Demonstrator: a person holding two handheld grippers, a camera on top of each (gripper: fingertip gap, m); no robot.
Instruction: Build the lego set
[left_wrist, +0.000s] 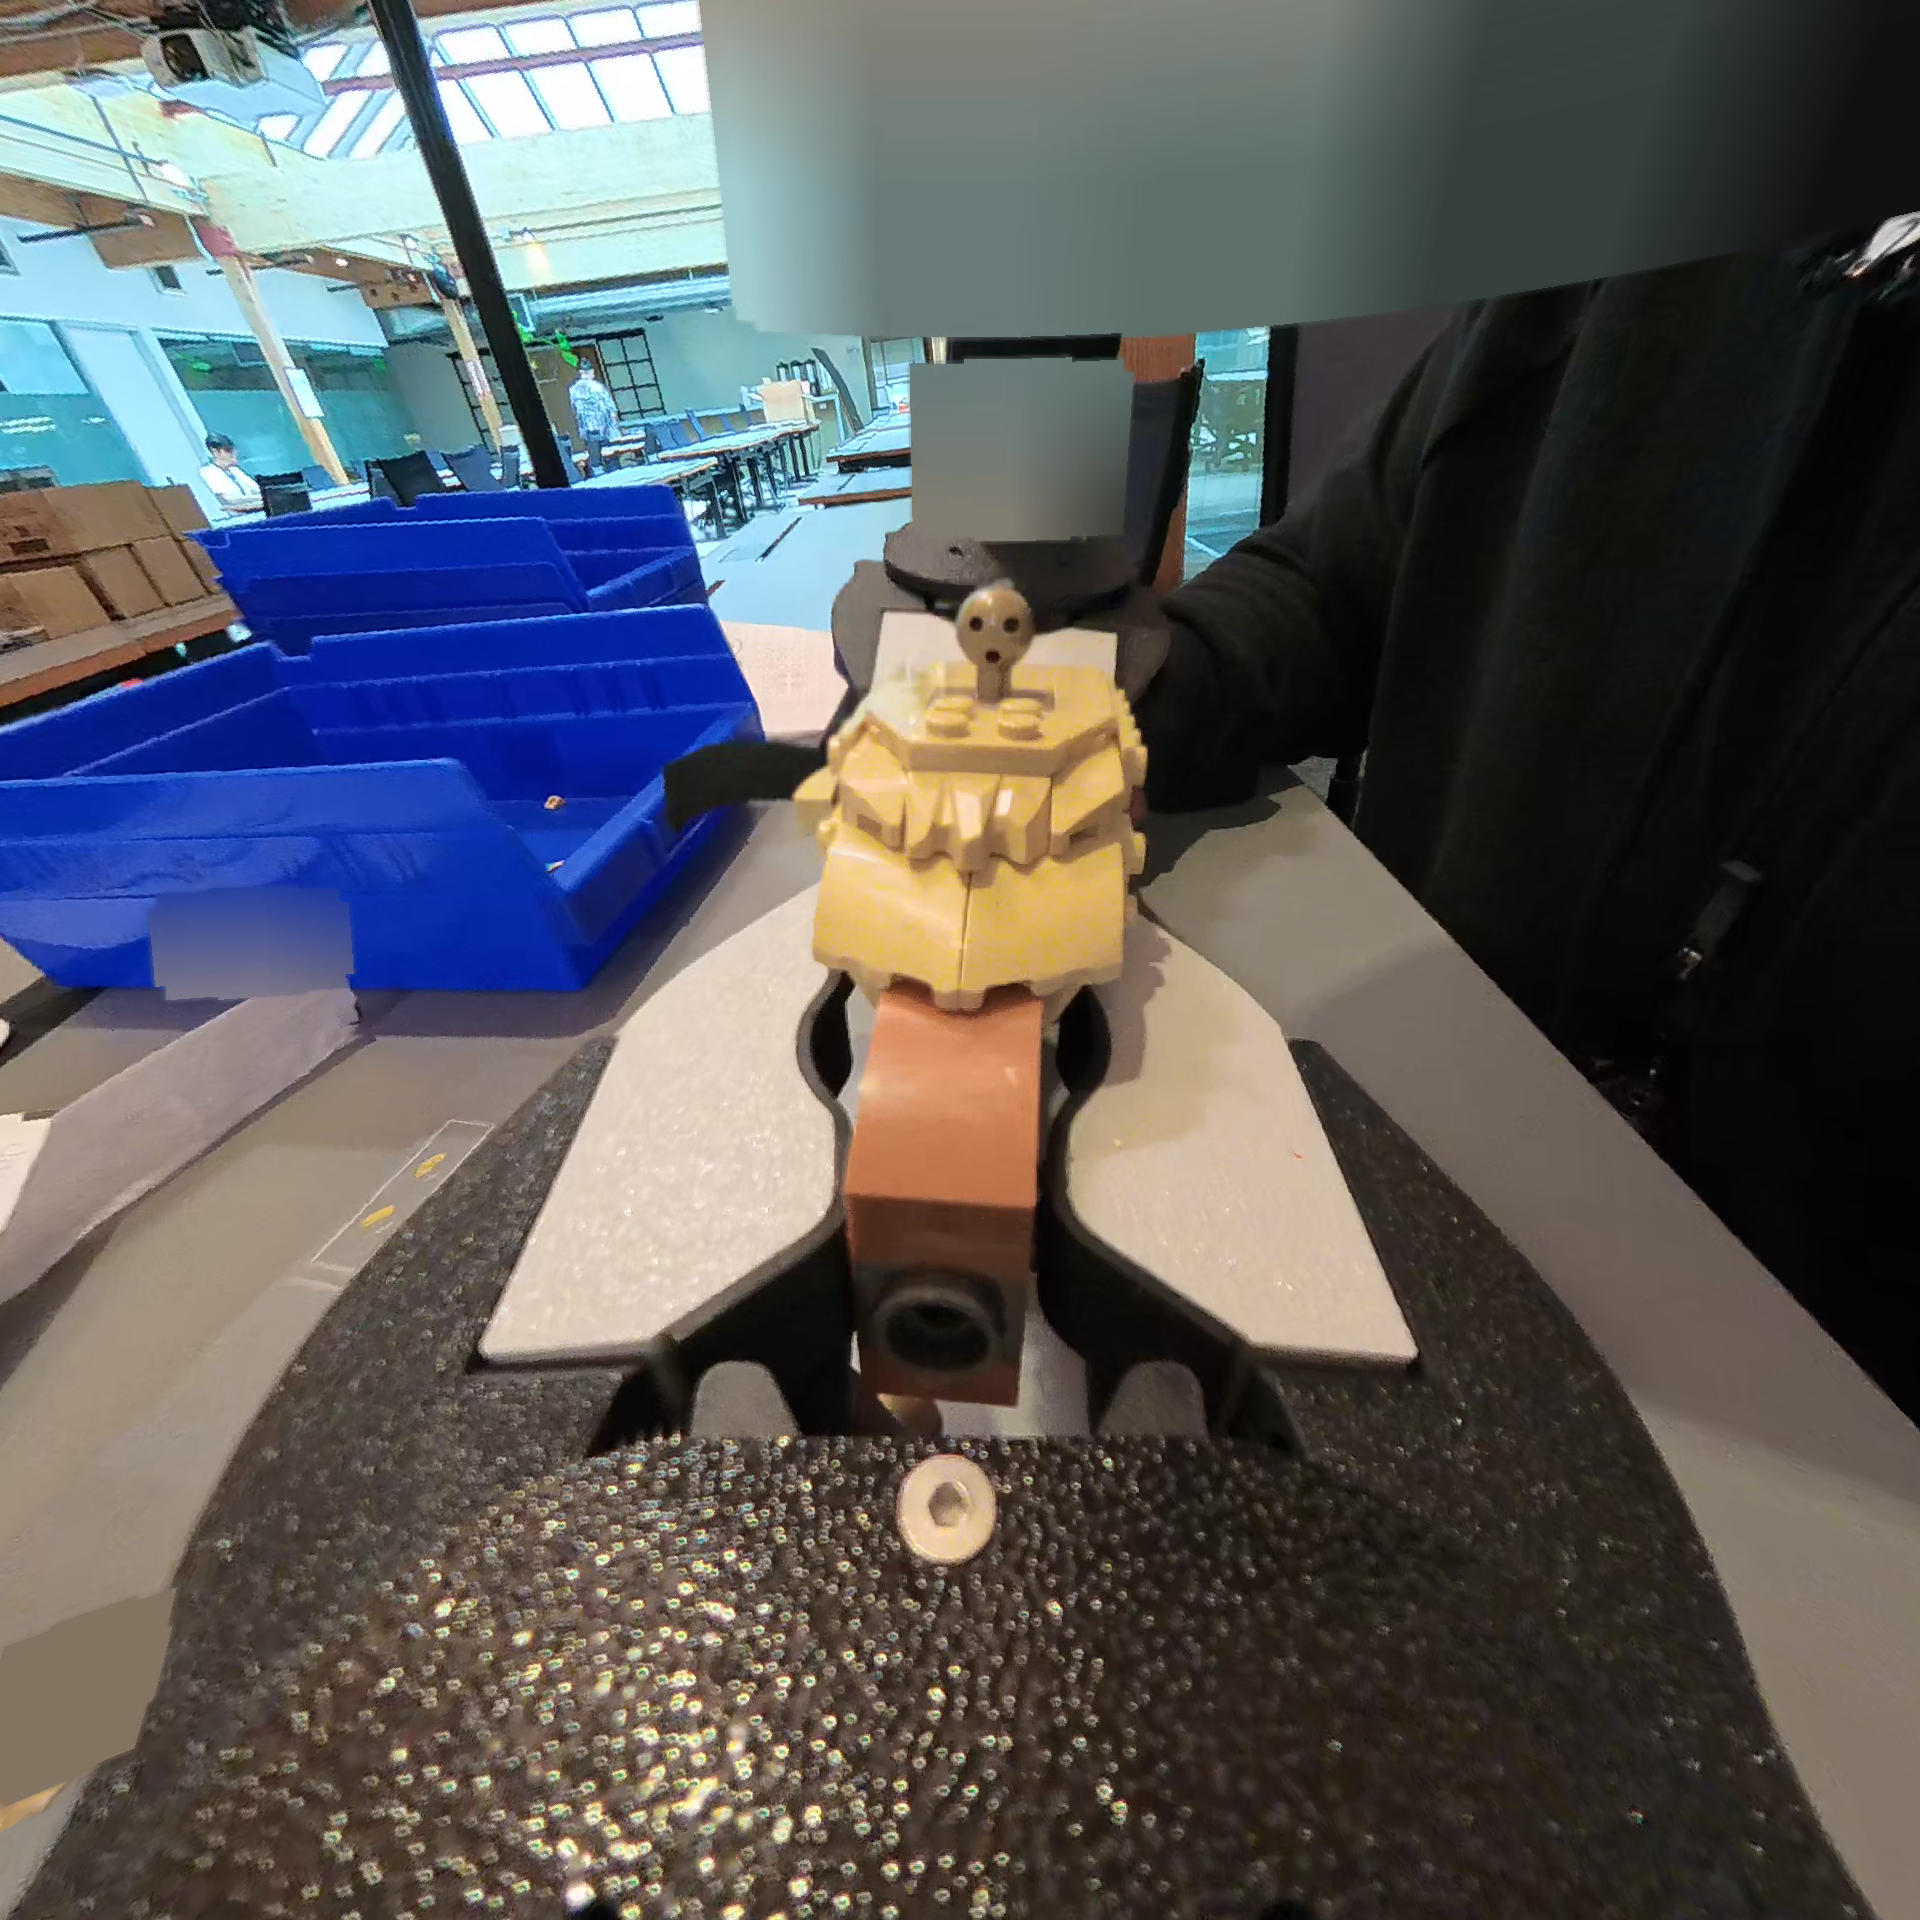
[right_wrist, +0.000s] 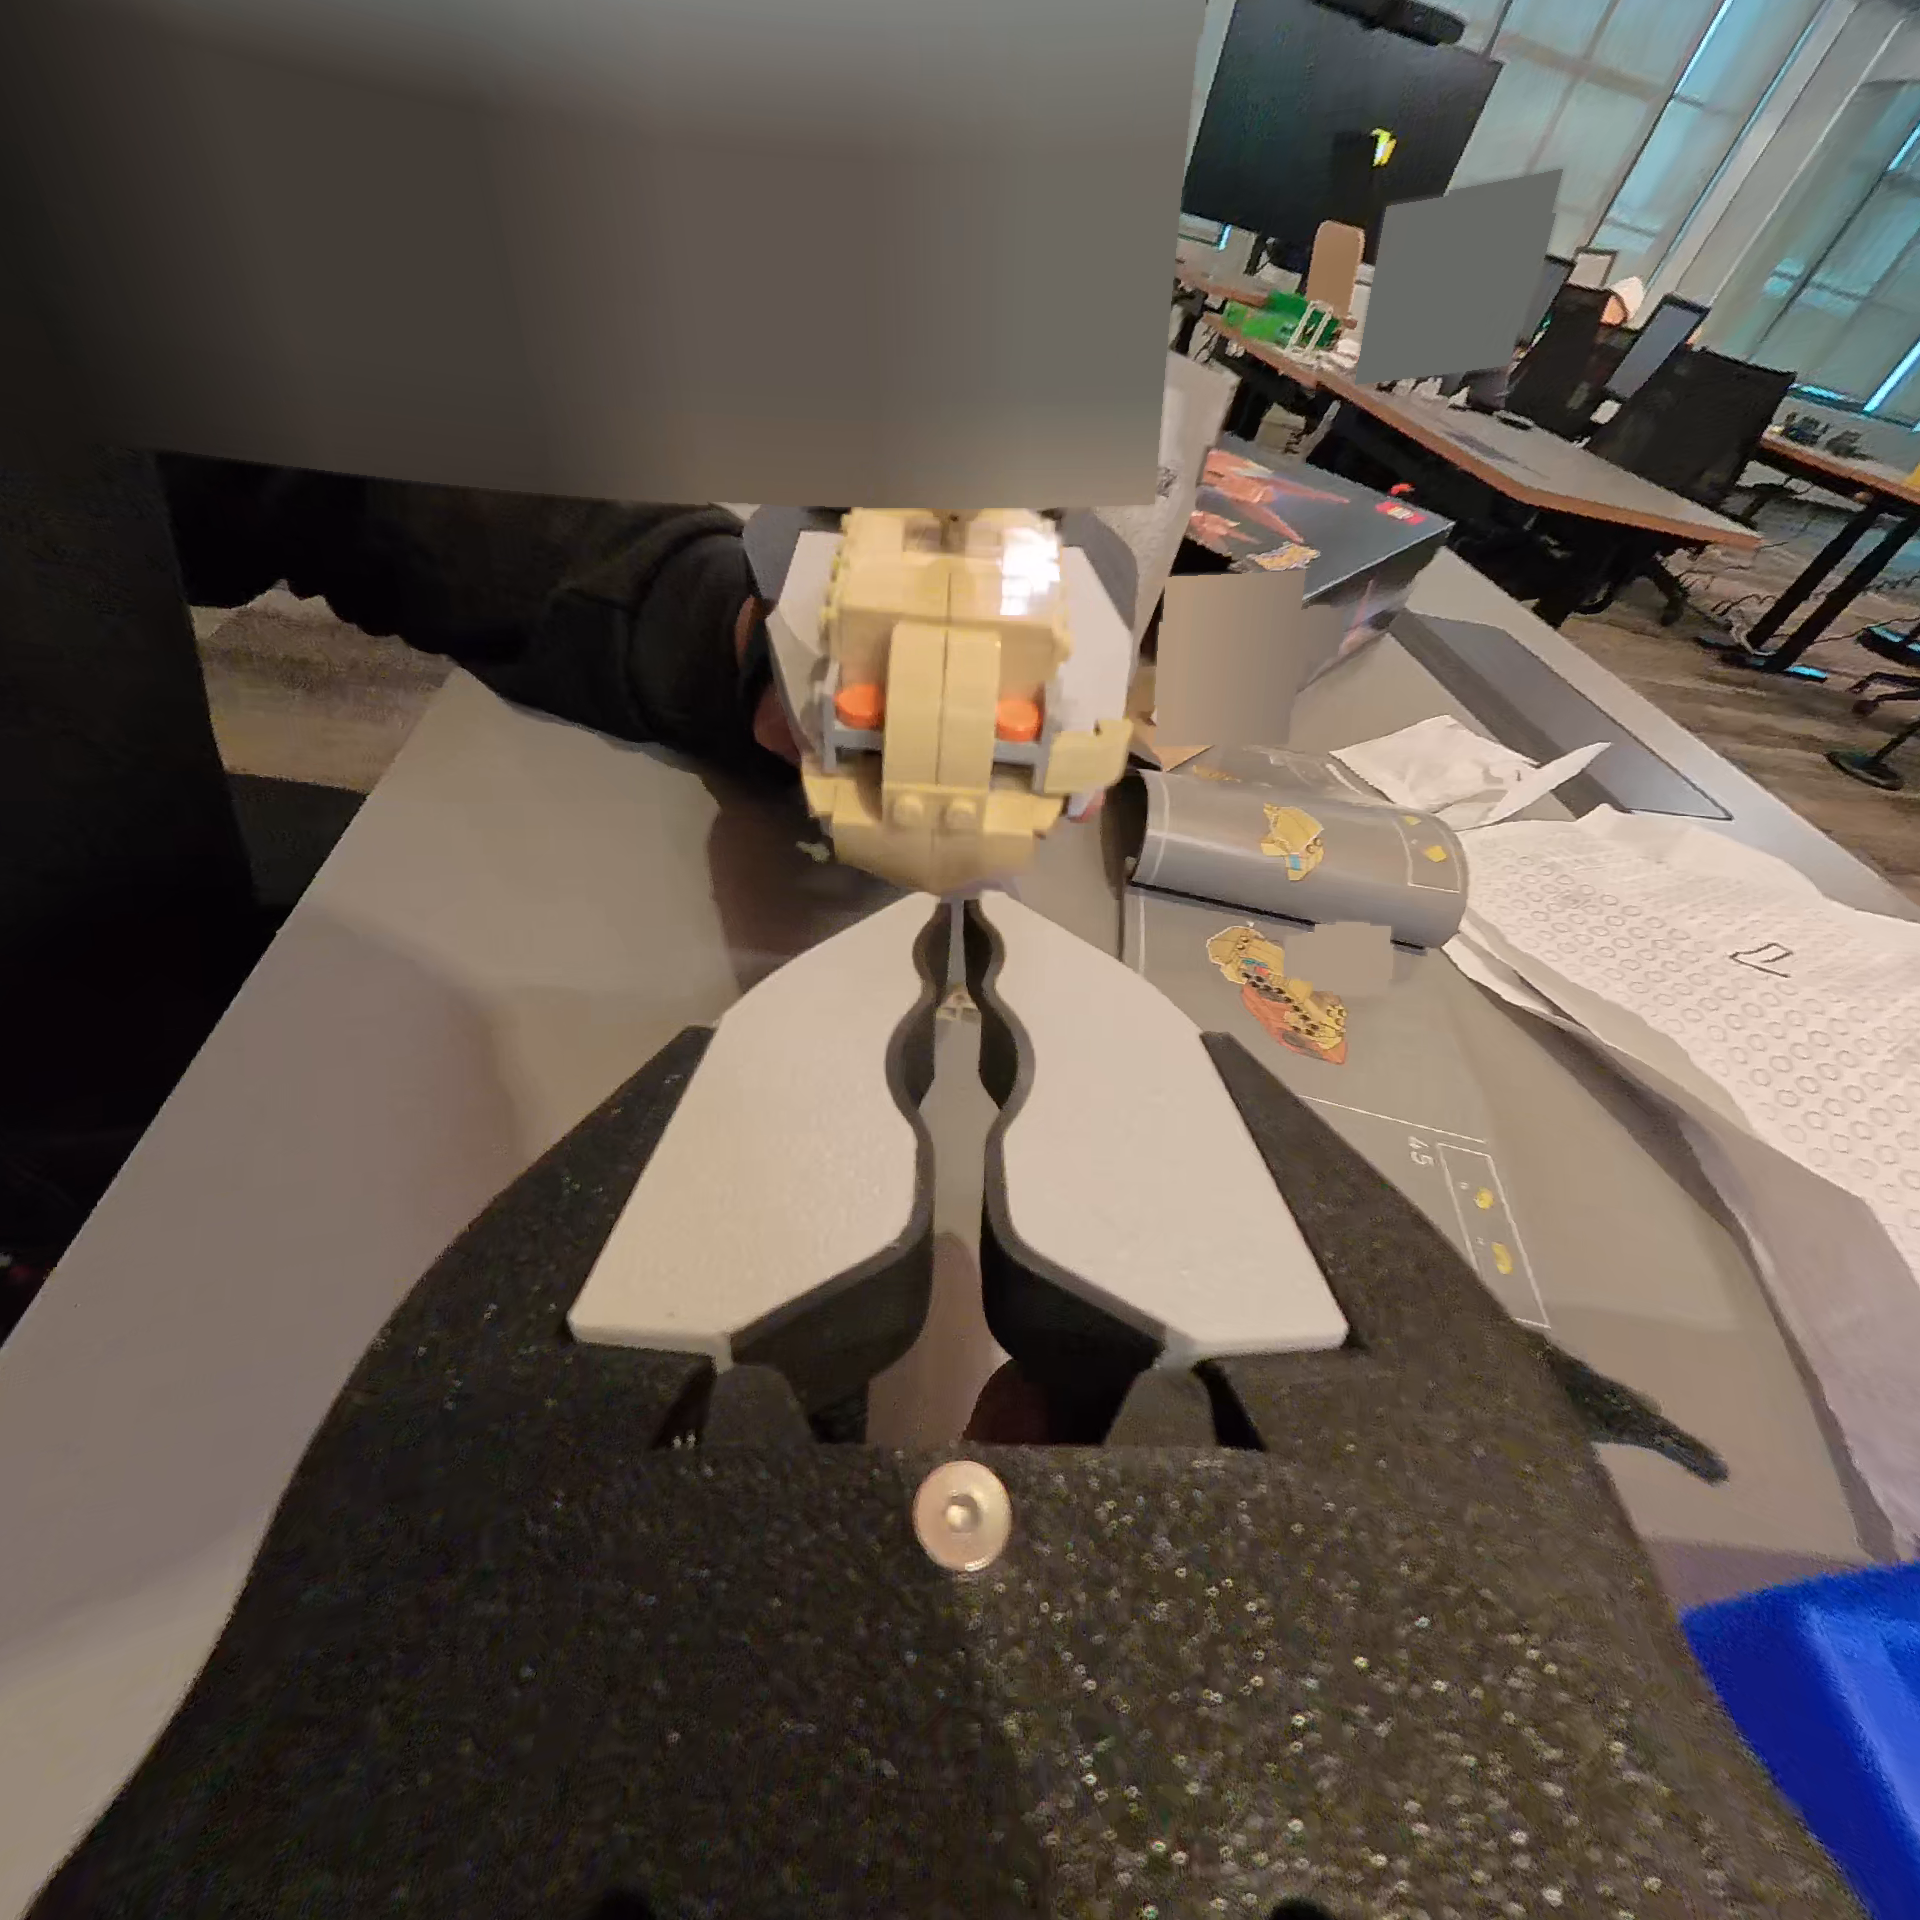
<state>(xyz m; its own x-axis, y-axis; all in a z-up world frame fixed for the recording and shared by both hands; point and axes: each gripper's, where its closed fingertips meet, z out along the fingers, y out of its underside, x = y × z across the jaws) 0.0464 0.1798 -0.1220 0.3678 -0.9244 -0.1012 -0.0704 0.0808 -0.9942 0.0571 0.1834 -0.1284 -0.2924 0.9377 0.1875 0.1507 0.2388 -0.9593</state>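
My left gripper (left_wrist: 958, 1003) is shut on a brick model (left_wrist: 971, 831). Its pads clamp the model's brown block (left_wrist: 951, 1122), and the tan body sticks out past the fingertips, above the grey table (left_wrist: 1382, 997). My right gripper (right_wrist: 954, 920) is shut on a small tan piece (right_wrist: 954, 1000) with a thin stem. In the left wrist view this piece (left_wrist: 992, 623) has a round end with holes and stands on the model's studded top, with the right gripper (left_wrist: 997, 665) behind it. In the right wrist view the model (right_wrist: 951, 717) hangs just past my right fingertips and shows two orange studs.
Stacked blue bins (left_wrist: 416, 810) stand on the left of the table. An open instruction booklet (right_wrist: 1299, 862), white paper bags (right_wrist: 1714, 997) and a dark box (right_wrist: 1330, 520) lie to the right. A person in dark sleeves (left_wrist: 1610, 623) is close behind the grippers. Less than 4 cm separates the two grippers' tips.
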